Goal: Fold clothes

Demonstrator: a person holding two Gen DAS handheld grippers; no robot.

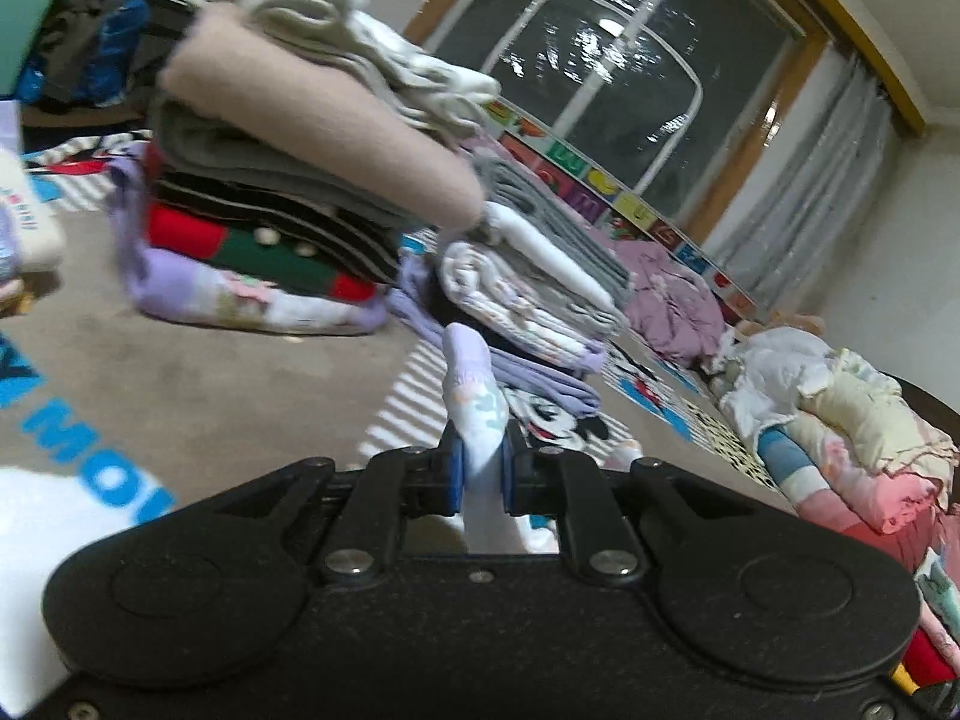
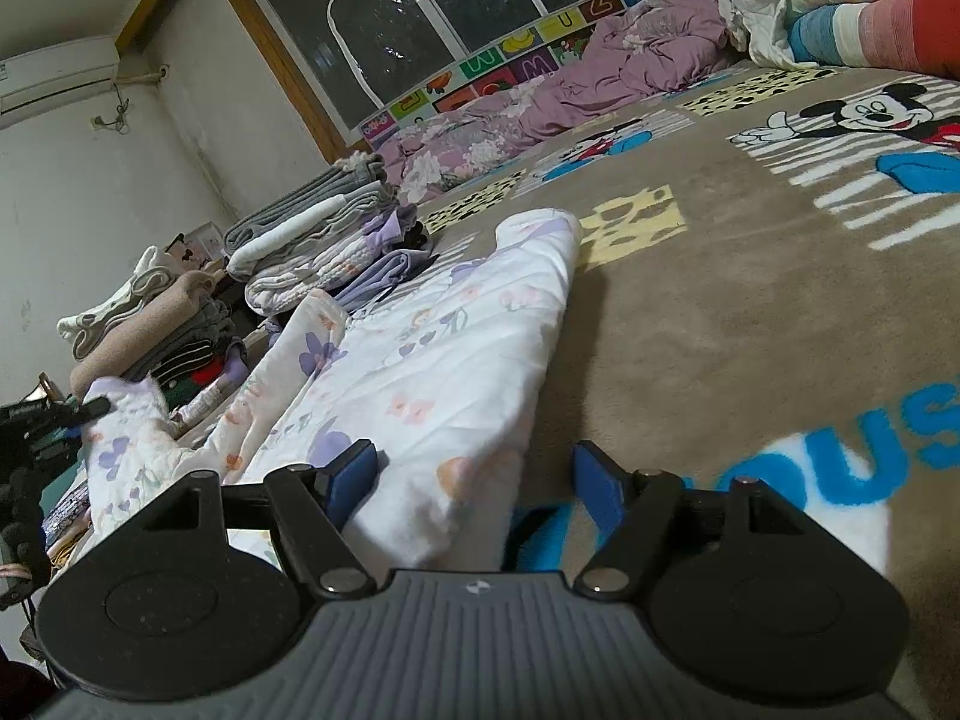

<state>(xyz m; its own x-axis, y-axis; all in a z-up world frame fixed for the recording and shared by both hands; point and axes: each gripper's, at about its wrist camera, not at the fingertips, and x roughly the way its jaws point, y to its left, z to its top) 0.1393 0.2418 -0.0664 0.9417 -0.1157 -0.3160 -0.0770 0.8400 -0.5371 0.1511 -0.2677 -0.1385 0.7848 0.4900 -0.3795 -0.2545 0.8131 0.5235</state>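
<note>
A white garment with a lilac flower print point(image 2: 432, 354) lies spread on the beige cartoon-print blanket point(image 2: 690, 312). My right gripper point(image 2: 474, 474) stands open low over its near edge; the cloth lies between the blue pads, which do not press on it. My left gripper point(image 1: 480, 474) is shut on a lilac-cuffed end of the same garment point(image 1: 474, 396), which sticks up between its pads. In the right wrist view the left gripper point(image 2: 96, 405) shows at the far left, pinching that lifted end.
Two stacks of folded clothes point(image 1: 270, 180) point(image 1: 528, 276) stand on the blanket ahead of the left gripper. A crumpled pink-purple quilt point(image 2: 570, 78) lies by the window wall. A heap of unfolded clothes point(image 1: 840, 420) sits to the right.
</note>
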